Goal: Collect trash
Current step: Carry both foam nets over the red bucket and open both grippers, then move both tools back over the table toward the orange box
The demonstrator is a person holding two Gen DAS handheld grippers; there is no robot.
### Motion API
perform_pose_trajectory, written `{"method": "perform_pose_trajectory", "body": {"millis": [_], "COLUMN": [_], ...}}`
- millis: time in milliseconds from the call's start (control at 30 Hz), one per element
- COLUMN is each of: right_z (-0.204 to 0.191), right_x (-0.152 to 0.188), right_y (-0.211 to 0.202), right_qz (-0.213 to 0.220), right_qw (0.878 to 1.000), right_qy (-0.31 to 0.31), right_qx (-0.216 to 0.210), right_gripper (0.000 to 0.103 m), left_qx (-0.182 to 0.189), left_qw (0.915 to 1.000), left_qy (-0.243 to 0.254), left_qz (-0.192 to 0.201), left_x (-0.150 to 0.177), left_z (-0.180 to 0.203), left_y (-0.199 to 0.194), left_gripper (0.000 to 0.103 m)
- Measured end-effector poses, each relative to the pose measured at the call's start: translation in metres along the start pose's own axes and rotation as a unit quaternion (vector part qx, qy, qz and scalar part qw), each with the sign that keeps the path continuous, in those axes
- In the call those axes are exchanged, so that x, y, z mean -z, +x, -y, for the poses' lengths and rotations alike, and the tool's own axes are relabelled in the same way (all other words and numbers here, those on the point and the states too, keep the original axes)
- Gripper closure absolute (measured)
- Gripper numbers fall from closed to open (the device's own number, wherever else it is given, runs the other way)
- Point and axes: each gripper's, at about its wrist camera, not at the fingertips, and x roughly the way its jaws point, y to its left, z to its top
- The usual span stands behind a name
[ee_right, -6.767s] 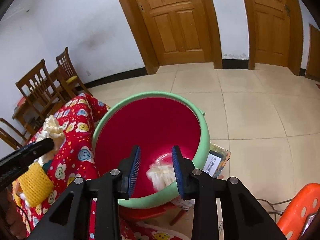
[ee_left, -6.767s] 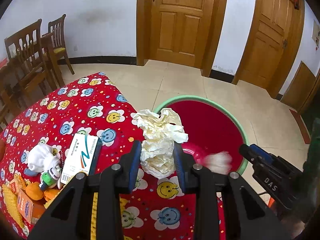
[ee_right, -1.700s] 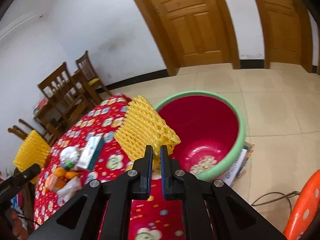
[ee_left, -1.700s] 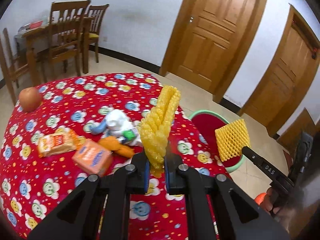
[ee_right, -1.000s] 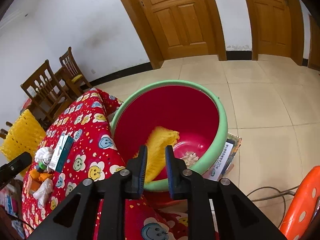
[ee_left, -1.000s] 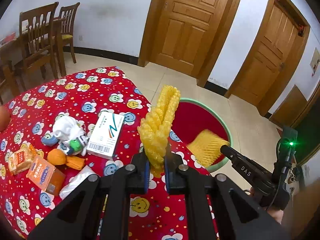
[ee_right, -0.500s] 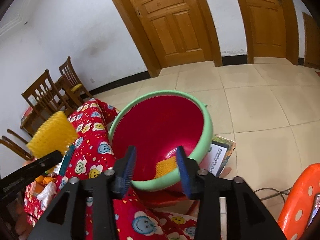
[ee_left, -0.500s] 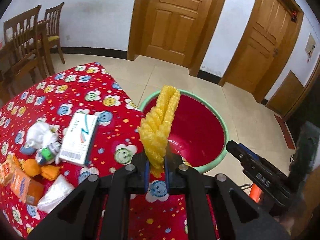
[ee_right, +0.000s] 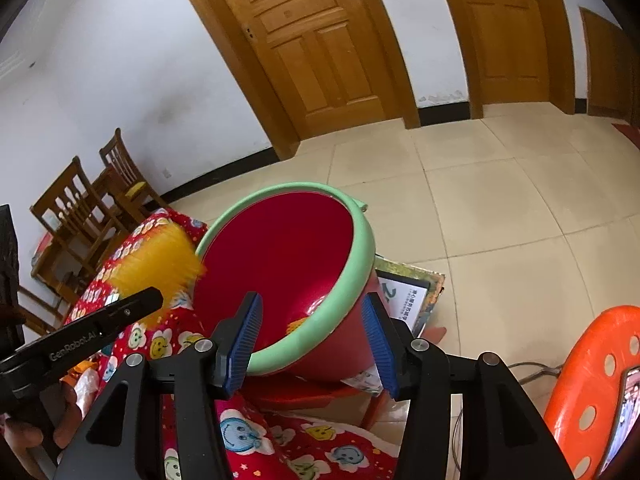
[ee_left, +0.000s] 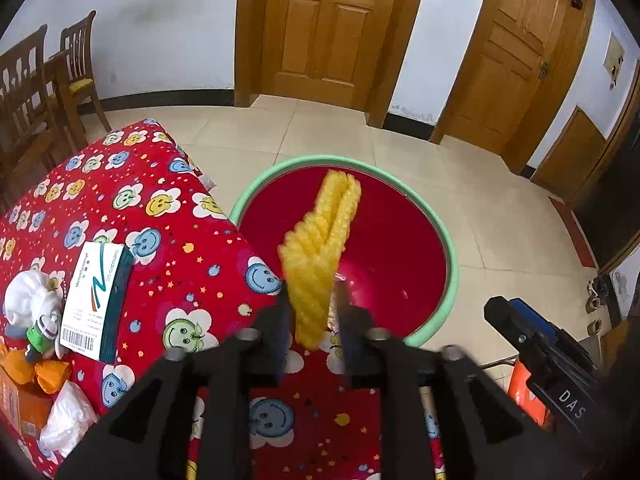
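Left wrist view: left tongs are opening, releasing the yellow foam fruit net at frame centre over the green-rimmed red plastic bucket; clear the desk edge first. Right tongs are opening, empty.

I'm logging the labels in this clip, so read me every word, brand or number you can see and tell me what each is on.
"DAS": on the right tool, seen from the left wrist.
"GenRobot.AI": on the left tool, seen from the right wrist.
"20 capsules": on the side of the white and green box; its other print and barcode digits are too small to read.
Printed sheet beside the bucket: blurred, unreadable.
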Motion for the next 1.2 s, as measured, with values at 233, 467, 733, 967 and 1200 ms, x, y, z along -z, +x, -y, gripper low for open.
{"method": "perform_pose_trajectory", "body": {"millis": [233,467,733,967,1200], "right_z": [-0.003,-0.011,-0.034,-0.061,-0.087], "right_x": [0.000,0.001,0.010,0.020,0.035], "right_y": [-0.006,-0.017,-0.027,-0.038,-0.039], "right_qz": [0.004,0.001,-0.007,-0.012,-0.027], "right_qw": [1.000,1.000,0.999,0.996,0.993], "right_qy": [0.001,-0.002,-0.023,-0.052,-0.077], "right_qx": [-0.005,-0.014,-0.042,-0.066,-0.083], "right_gripper": [0.048,0.041,0.039,0.036,0.035], "left_qx": [-0.017,-0.035,-0.078,-0.118,-0.159], "left_qw": [0.9997,0.9988,0.9941,0.9862,0.9767], "left_qy": [-0.015,-0.032,-0.066,-0.102,-0.130], "left_qz": [0.004,0.014,0.037,0.056,0.063], "left_x": [-0.001,0.004,0.021,0.041,0.062], "left_z": [-0.007,-0.024,-0.058,-0.098,-0.136], "left_y": [-0.007,-0.032,-0.078,-0.120,-0.146], "left_gripper": [0.043,0.040,0.039,0.039,0.035]}}
